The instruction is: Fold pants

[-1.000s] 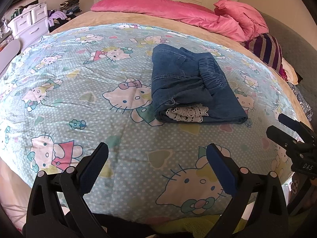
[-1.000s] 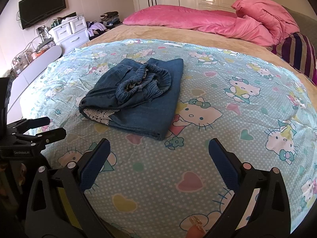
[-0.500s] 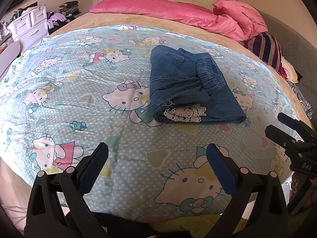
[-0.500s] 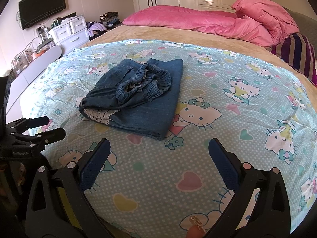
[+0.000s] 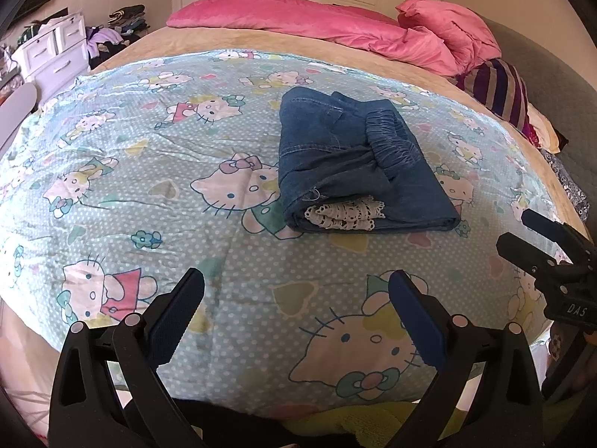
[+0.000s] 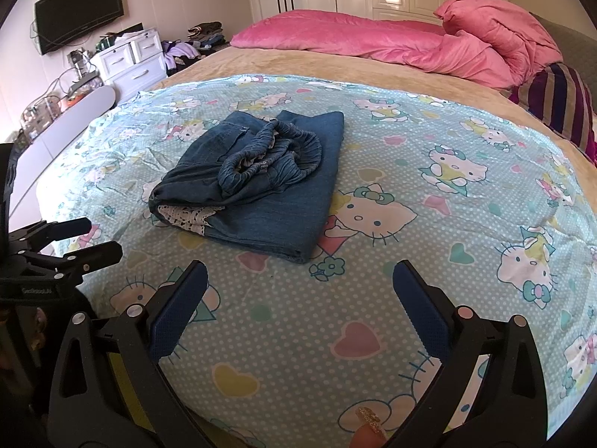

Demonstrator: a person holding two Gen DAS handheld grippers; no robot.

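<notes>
The blue denim pants [image 5: 354,164] lie folded into a compact bundle on the cartoon-cat sheet [image 5: 149,186], elastic waistband on top and white lace trim [image 5: 345,214] at the near end. They also show in the right wrist view [image 6: 261,190]. My left gripper [image 5: 296,298] is open and empty, held back near the bed's front edge. My right gripper [image 6: 298,291] is open and empty, also near the front edge, apart from the pants. Each gripper shows at the edge of the other's view: the right one [image 5: 537,246], the left one [image 6: 74,242].
A pink duvet [image 6: 373,44] and a striped pillow [image 6: 559,104] lie at the head of the bed. A white drawer unit [image 6: 130,63] and a wall TV [image 6: 80,11] stand to the left. The sheet [image 6: 447,186] lies over a tan blanket [image 6: 298,67].
The left wrist view has shifted slightly, so the pants sit a little lower and left in it. The pants and the right gripper have not moved.
</notes>
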